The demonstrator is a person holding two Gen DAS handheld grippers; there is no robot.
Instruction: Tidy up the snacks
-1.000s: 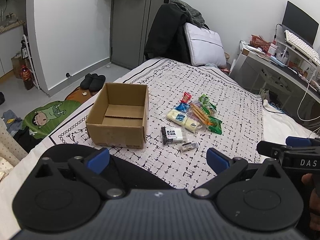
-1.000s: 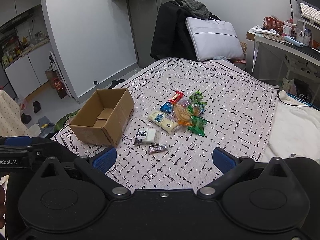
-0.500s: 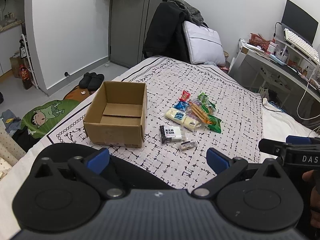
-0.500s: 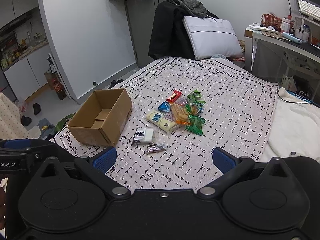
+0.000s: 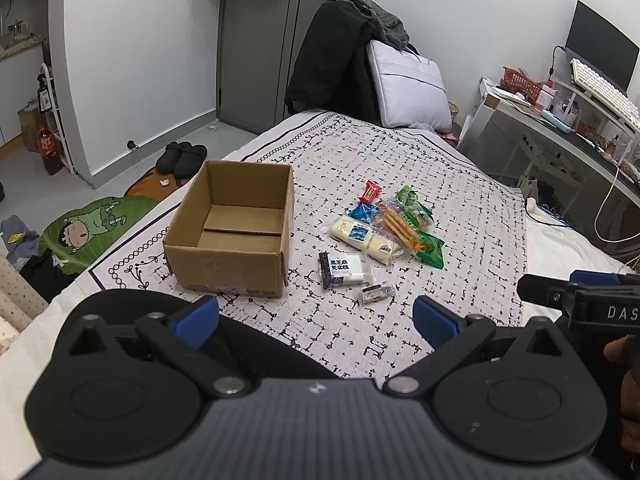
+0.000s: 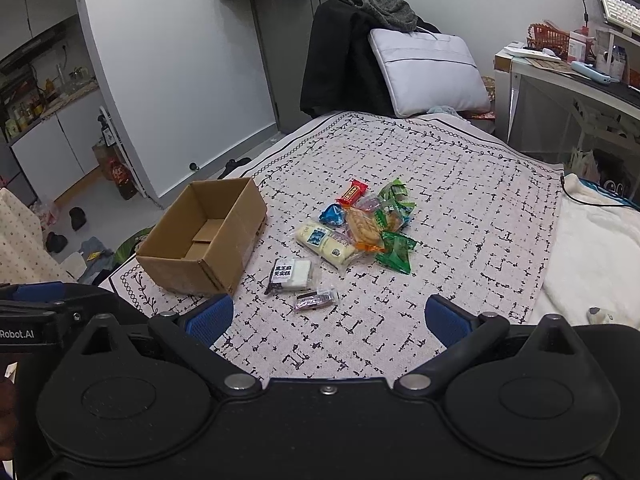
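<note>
An open, empty cardboard box (image 5: 236, 232) (image 6: 204, 236) stands on the patterned bed cover (image 5: 460, 208). To its right lies a pile of snack packets (image 5: 394, 224) (image 6: 368, 224): red, blue, green, orange and a long white one. A black-and-white packet (image 5: 344, 270) (image 6: 290, 274) and a small dark one (image 5: 376, 293) (image 6: 315, 300) lie nearer me. My left gripper (image 5: 316, 318) is open and empty, held above the bed's near edge, short of the snacks. My right gripper (image 6: 330, 316) is open and empty, beside it.
A chair with dark clothes (image 5: 340, 60) and a grey pillow (image 5: 408, 84) stand at the bed's far end. A desk (image 5: 560, 132) with a keyboard and clutter is to the right. Slippers (image 5: 180, 156) and a green mat (image 5: 88, 228) lie on the floor left.
Both grippers have drawn slightly back and up, so the box and snacks appear a little farther away. Neither gripper's jaws have moved.
</note>
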